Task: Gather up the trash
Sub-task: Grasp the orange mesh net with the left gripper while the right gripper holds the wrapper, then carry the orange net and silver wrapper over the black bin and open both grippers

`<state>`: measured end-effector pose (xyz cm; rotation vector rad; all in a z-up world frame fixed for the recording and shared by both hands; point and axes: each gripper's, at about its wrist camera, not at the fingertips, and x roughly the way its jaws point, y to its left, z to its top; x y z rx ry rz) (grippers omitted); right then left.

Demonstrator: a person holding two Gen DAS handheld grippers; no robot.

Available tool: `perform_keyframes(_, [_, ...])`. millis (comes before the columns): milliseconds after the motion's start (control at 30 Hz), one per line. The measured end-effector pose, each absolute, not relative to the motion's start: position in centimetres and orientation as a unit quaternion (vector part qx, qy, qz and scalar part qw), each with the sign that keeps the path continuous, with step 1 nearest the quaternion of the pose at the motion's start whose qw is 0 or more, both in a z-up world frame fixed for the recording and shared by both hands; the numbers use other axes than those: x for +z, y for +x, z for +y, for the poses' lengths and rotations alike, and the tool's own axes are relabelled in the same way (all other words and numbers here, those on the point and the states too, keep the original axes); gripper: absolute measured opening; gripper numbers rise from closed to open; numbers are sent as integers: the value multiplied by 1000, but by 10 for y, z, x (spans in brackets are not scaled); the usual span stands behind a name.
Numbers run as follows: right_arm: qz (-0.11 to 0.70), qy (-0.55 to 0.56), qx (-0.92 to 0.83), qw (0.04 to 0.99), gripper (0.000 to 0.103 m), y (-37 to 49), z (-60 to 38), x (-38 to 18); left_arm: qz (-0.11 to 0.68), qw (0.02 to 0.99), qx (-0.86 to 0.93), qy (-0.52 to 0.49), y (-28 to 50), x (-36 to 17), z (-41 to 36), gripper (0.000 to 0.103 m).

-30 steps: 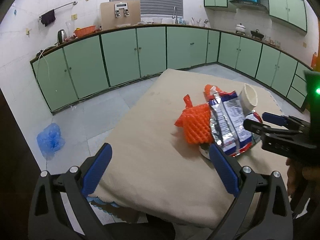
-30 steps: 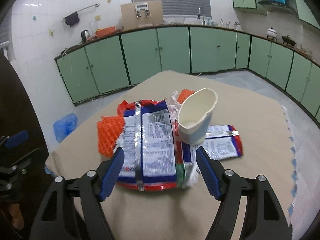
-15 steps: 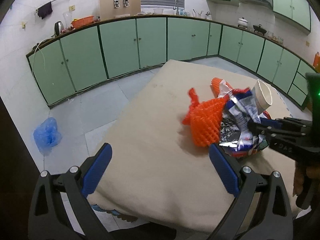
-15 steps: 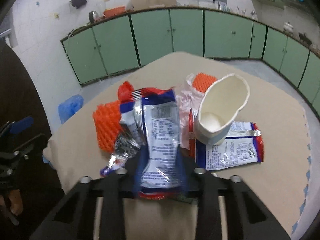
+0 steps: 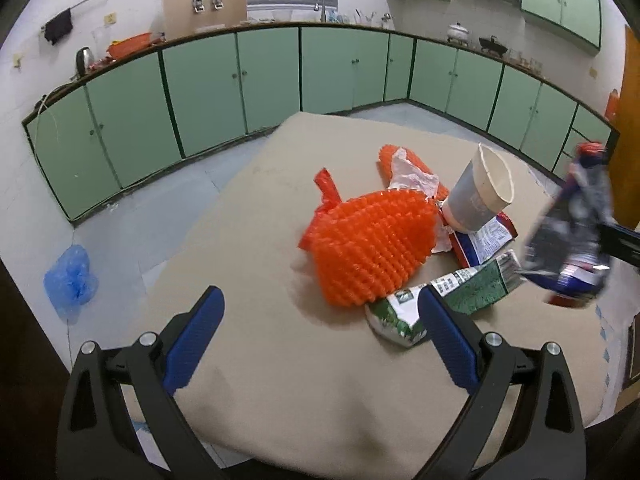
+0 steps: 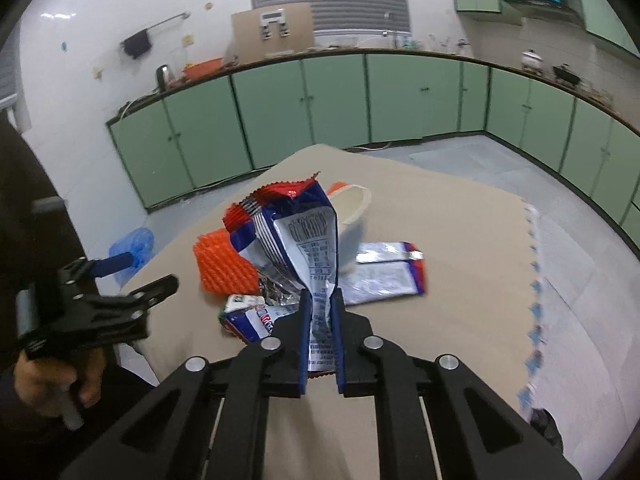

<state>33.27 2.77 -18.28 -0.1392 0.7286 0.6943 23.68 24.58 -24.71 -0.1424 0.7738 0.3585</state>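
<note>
Left wrist view, left to right. Lower left: blue plastic bag [image 5: 70, 280] crumpled on the floor, beside the beige-covered table [image 5: 280, 380]. Bottom centre: left gripper [image 5: 320, 340], jaws wide apart, nothing between the pads, hovering over bare cloth. Centre: orange foam net [image 5: 372, 248] lying on the table; behind it a second orange piece, partly covered by crinkled clear plastic. Right of the net: paper cup [image 5: 478, 196] tipped over, mouth toward upper right, resting on a red-and-white wrapper [image 5: 486, 238] that is mostly hidden under it. Below that: green wrapper [image 5: 452, 300], near end hidden behind the right pad. Far right edge: blue-and-white snack wrapper [image 5: 572, 240], motion-blurred, off the table surface; the tool holding it is cut off by the frame.

Right wrist view. Lower left: a hand [image 6: 52, 380] grips the left tool's handle. Bottom centre: right gripper [image 6: 321, 304], jaws closing, pads pinching the lower end of the snack wrapper, which stands up and hides most of the cup. Print illegible. Right of it: a flat silver wrapper [image 6: 384, 276] on the cloth.
</note>
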Motion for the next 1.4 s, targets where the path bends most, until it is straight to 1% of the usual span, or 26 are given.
perform_keyframes(100, [354,-58,321,876,10,338,16,-187,382,906,175,-58,253,-259,243,93])
perform_keyframes(167, [358,-55,317,877,10,342,15,-192,390,903,169,-65,263,-266,245,79])
perform_keyframes(267, [363,-51,314,876,10,348,12,-199,402,896,169,-75,276,-278,249,69])
perform_keyframes(300, [365,-51,313,875,10,349,11,-200,406,895,168,-79,279,-280,251,57])
perform_keyframes(333, [367,-49,312,875,10,351,10,-202,407,894,165,-83,280,-281,252,35])
perform_keyframes(367, [369,-48,311,875,10,353,9,-204,408,894,161,-89,279,-281,253,24])
perform_keyframes(400, [370,-47,310,874,10,354,6,-205,405,896,155,-95,277,-279,253,16])
perform_keyframes(433, [371,-45,310,874,10,354,4,-206,400,899,155,-94,274,-277,252,12])
perform_keyframes(567, [371,-40,307,875,10,352,-2,-203,375,910,150,-93,257,-259,245,10])
perform_keyframes(767, [363,-36,304,880,10,338,-11,-191,355,919,145,-94,235,-233,231,9])
perform_keyframes(1167, [347,-19,279,895,10,304,-55,-166,340,929,118,-83,202,-200,198,9])
perform_keyframes(1400, [350,-13,246,904,10,286,-95,-162,340,935,71,-68,193,-190,154,9])
